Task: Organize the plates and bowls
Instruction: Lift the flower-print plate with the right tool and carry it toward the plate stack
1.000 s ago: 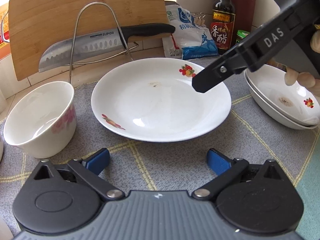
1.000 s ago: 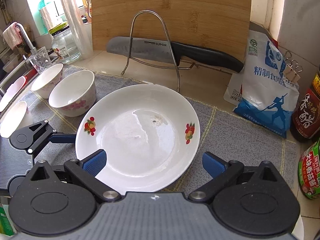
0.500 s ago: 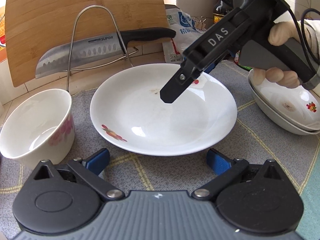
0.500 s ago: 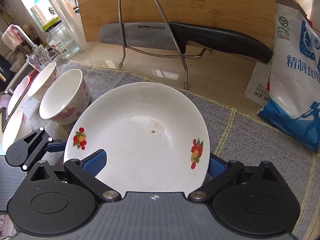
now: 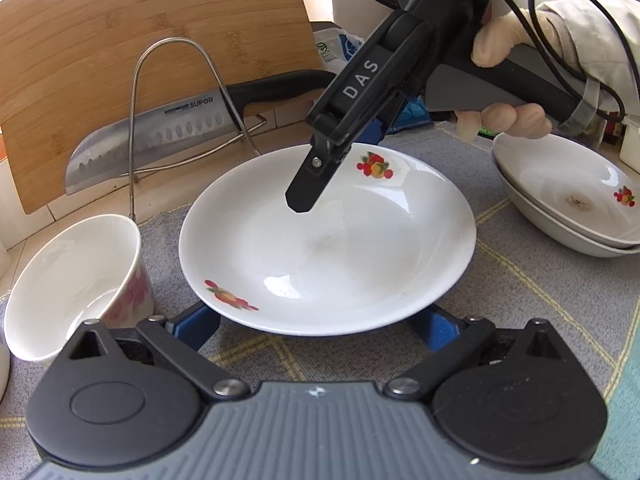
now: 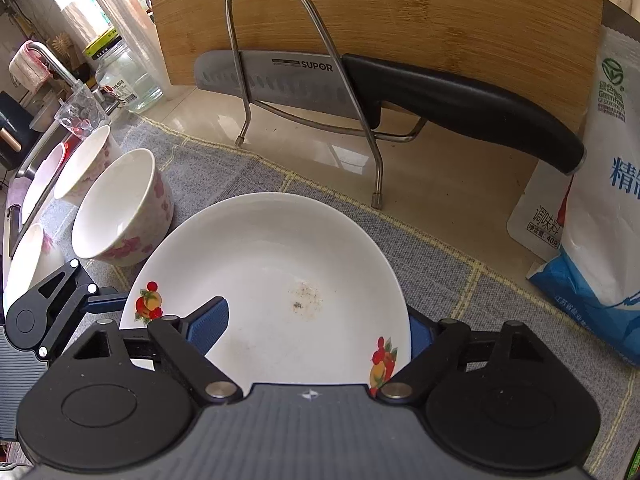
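Far left in the left wrist view there's a flowery bowl (image 5: 76, 280) sitting on the grey mat (image 5: 532, 280), just beside the big white plate (image 5: 328, 240) with the fruit prints. Behind them a knife (image 5: 160, 136) rests in a wire rack (image 5: 176, 92) against a wooden cutting board (image 5: 132, 40).

The left gripper (image 5: 320, 322) is spread wide, blue pads either side of the plate's near edge, not pinching anything.

In the middle, the right gripper (image 6: 316, 330) comes down over the plate's far rim. Its jaws are closing with the rim between them: one blue pad (image 6: 208, 324) sits inside the dish, the other outside under the edge. Hard to say if they're actually pressing on it, looks like not quite.

A hand (image 5: 504, 80) holds its handle, and below that, at the right, two more plates (image 5: 568, 204) sit stacked. The right wrist view also shows a salt bag (image 6: 600, 220) at its right.
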Action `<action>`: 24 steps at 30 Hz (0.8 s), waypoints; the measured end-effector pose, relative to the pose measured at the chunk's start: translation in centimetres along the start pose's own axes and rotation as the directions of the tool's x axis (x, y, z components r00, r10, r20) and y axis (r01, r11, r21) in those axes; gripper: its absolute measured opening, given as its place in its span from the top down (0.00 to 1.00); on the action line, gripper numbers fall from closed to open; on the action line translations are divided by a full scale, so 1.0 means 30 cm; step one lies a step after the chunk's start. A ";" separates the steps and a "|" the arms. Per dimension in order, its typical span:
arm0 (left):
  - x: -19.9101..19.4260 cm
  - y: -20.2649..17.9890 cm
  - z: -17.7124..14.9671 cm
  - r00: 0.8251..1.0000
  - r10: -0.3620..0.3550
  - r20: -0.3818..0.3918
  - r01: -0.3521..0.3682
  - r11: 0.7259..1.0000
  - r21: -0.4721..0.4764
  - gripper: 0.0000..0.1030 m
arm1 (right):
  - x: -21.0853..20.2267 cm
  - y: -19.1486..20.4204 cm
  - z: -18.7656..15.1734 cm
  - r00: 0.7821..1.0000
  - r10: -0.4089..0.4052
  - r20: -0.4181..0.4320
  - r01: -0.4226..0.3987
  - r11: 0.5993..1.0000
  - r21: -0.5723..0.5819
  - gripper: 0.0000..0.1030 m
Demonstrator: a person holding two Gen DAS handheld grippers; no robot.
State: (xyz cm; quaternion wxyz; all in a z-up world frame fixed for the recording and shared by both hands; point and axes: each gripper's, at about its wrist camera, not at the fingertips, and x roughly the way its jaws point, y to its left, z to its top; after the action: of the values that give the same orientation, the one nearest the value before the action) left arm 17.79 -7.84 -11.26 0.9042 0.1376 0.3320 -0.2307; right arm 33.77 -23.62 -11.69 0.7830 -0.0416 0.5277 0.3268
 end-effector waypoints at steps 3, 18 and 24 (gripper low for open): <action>0.002 0.000 0.001 1.000 -0.004 0.004 0.004 1.000 0.001 0.02 | -0.001 -0.008 0.003 1.000 0.015 -0.002 -0.015 1.000 -0.006 0.13; -0.018 -0.009 -0.009 1.000 -0.030 -0.004 0.030 0.999 0.031 0.03 | -0.024 -0.003 -0.035 0.999 0.044 0.002 -0.044 0.998 0.033 0.13; -0.057 -0.022 -0.015 0.999 -0.040 -0.005 0.040 0.998 0.054 0.03 | -0.052 0.024 -0.063 0.999 0.046 0.004 -0.046 0.998 0.034 0.13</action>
State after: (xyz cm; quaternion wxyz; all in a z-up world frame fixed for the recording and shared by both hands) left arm 16.06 -7.68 -10.51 0.8946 0.1560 0.3301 -0.2576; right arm 31.50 -24.55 -10.99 0.7766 -0.0155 0.5327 0.3359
